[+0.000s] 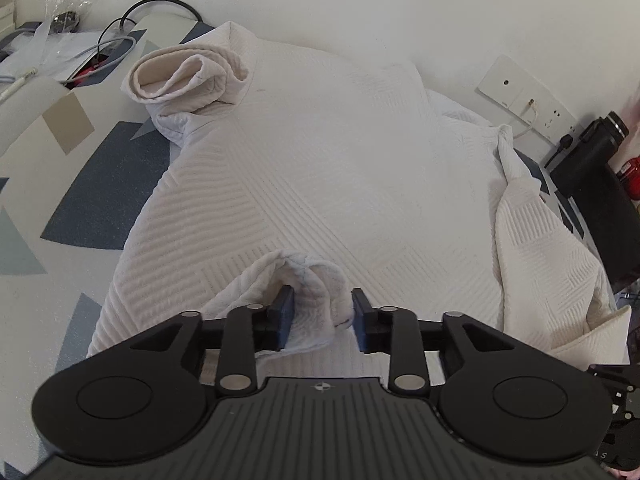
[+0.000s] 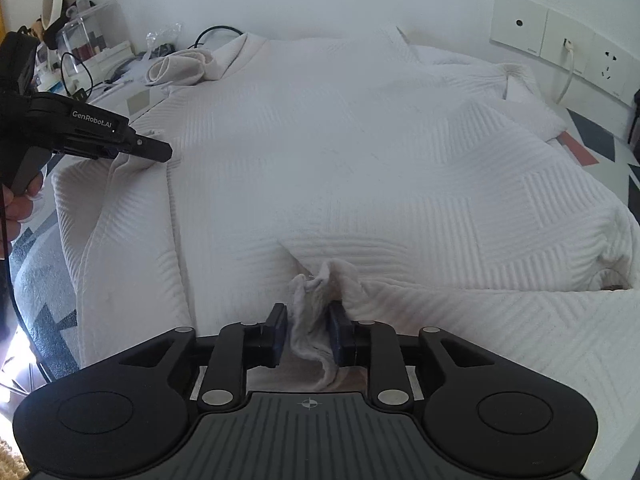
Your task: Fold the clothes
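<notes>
Left gripper (image 1: 322, 314): jaws stand apart, with a bunched fold of the white garment (image 1: 320, 152) lying between them; the fabric touches the left pad but clears the right one, so nothing is clamped. Right gripper (image 2: 308, 330): jaws narrowly apart, a pinched-up ridge of the same garment standing between the pads; it rests against the right pad, with a thin gap at the left, so I judge it released or barely nipped, not firmly held. The garment, a textured cream top, lies spread flat across the patterned table (image 1: 80, 208), its rolled sleeve (image 1: 180, 76) at the far left corner and a folded-over panel along the right side. Risks, as judgement: the raised ridges left at both release points may spring up or slump sideways, spoiling a flat fold line. If either gripper withdraws while the pad still drags on the knit, the fold edge could be pulled back out of line. The right pad contact makes a snag the likelier fault there. The loose rolled sleeve may unroll when the cloth is next shifted. Cables (image 1: 120, 36) and clutter at the table's far edge, and the dark bottle (image 1: 600, 136) near the right side, could be caught or knocked by a swept sleeve.
</notes>
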A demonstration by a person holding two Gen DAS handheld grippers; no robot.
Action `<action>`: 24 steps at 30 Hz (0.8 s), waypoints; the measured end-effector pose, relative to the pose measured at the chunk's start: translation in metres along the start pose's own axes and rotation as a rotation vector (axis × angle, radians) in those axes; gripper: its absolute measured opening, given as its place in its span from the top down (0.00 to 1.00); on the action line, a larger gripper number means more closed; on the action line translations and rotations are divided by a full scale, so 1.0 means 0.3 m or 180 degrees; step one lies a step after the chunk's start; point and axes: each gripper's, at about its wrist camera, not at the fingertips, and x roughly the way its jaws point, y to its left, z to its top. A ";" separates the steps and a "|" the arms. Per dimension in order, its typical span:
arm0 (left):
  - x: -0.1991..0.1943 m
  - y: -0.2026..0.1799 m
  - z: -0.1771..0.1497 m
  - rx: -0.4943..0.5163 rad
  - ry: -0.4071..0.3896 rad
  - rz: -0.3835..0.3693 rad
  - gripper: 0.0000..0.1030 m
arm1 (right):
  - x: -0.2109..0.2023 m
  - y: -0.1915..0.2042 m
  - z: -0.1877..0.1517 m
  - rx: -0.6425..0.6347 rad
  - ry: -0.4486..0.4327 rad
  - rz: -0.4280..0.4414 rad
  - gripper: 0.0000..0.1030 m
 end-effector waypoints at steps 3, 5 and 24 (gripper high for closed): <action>-0.075 -0.034 -0.009 0.0295 -0.0125 0.0164 0.18 | -0.022 0.040 0.007 -0.0118 -0.0030 -0.0152 0.46; -0.130 -0.035 -0.028 0.0459 -0.0185 0.0229 0.07 | -0.062 0.061 0.002 -0.0170 -0.0138 -0.0272 0.36; -0.240 0.199 -0.134 -0.0836 0.0163 -0.0112 0.02 | -0.724 -0.333 0.384 0.0960 -0.1633 -0.0455 0.16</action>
